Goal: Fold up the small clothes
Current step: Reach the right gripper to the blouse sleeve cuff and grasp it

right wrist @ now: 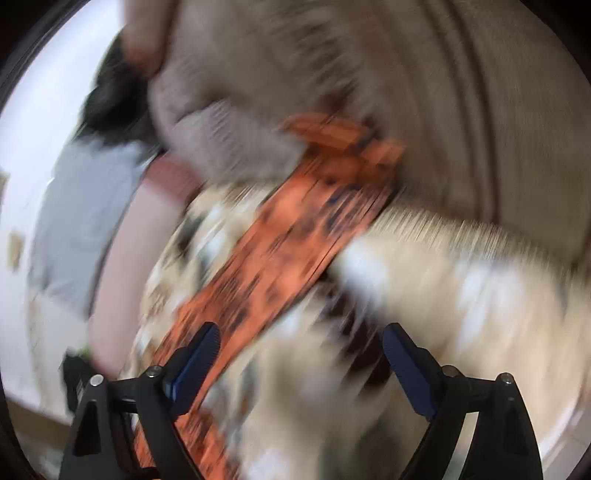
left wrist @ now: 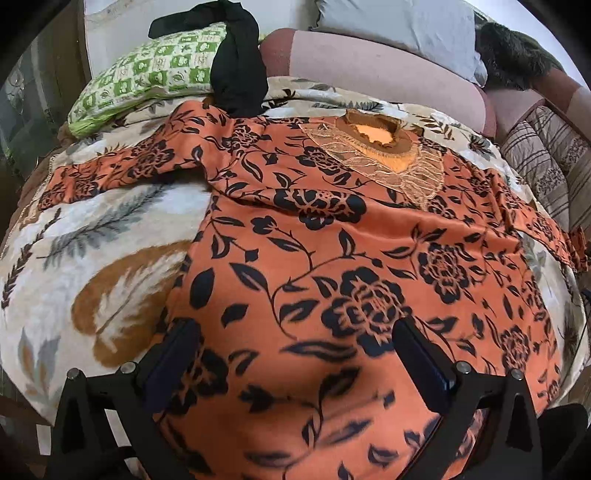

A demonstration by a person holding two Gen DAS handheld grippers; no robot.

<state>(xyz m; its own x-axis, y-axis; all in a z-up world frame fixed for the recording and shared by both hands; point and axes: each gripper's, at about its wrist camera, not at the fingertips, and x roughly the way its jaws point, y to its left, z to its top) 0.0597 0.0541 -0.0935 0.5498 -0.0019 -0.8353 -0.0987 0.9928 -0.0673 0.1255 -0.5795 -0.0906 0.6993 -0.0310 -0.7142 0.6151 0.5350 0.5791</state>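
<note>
We find the orange floral garment [left wrist: 332, 258] spread flat, front up, on the leaf-patterned blanket [left wrist: 92, 258] that covers the bed. All places below are given from this garment. Its embroidered neckline [left wrist: 384, 147] lies at the far end, one sleeve [left wrist: 122, 166] stretched out to the left and the other sleeve [left wrist: 546, 229] trailing off to the right edge of the blanket. Beyond the left sleeve sits a green checked pillow [left wrist: 147, 77], and a black cloth [left wrist: 236, 66] lies over that pillow's right end, touching the garment's far left shoulder. Behind the neckline runs a pink bolster [left wrist: 388, 70] with a grey pillow [left wrist: 399, 26] above it.

The left gripper [left wrist: 295, 350] hangs over the near hem of the garment with its fingers [left wrist: 173, 358] spread wide; nothing is between them, and we cannot tell whether the tips touch the fabric.

The right wrist view is heavily blurred. There the right gripper [right wrist: 301, 354] has its fingers [right wrist: 195, 358] set wide with nothing gripped. An orange sleeve strip [right wrist: 295, 236] runs diagonally from beside the left finger up and away across the blanket [right wrist: 461, 295]. We cannot tell whether that finger touches the strip.
</note>
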